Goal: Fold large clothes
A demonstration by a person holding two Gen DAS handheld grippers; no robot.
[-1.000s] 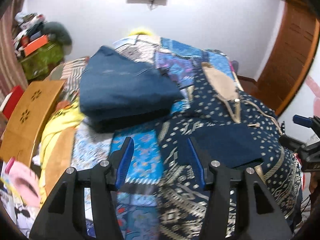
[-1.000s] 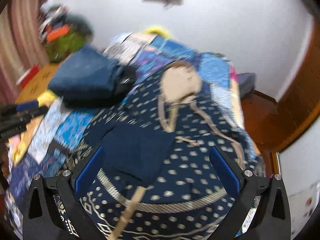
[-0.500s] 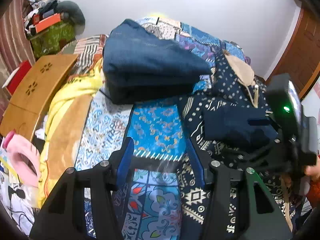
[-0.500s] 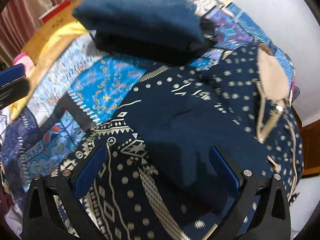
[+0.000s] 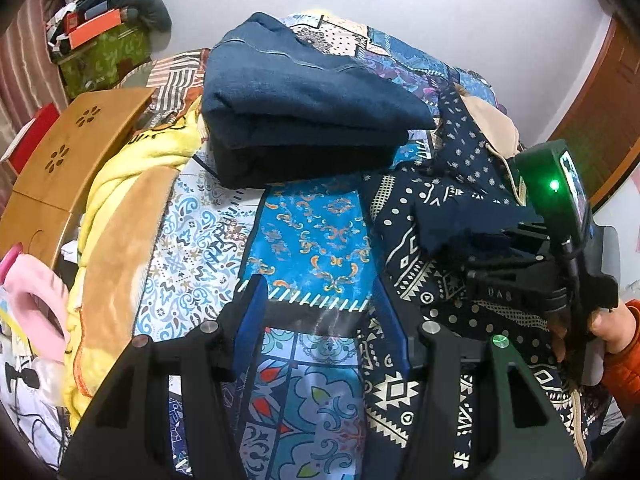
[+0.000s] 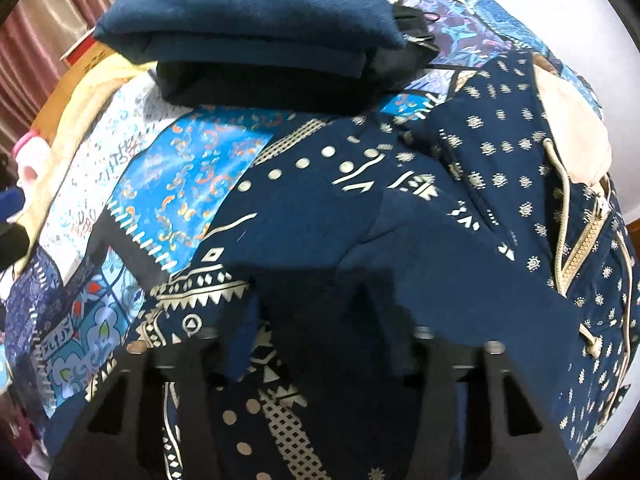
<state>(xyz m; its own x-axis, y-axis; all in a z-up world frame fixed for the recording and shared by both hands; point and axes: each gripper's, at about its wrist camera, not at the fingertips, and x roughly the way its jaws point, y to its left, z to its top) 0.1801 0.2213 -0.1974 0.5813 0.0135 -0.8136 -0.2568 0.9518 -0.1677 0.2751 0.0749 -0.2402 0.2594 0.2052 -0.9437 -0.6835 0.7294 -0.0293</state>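
Nearest us, our right gripper (image 6: 320, 320) has just been closing, and its jaws seem to pinch a fold of the navy hooded jacket with pale geometric print (image 6: 460, 184), though shadow blurs the contact. Our left gripper (image 5: 320, 312) hangs half-open, empty, over the blue patchwork bedcover (image 5: 312, 220). Beyond lies a folded stack of dark blue clothes (image 5: 304, 104).
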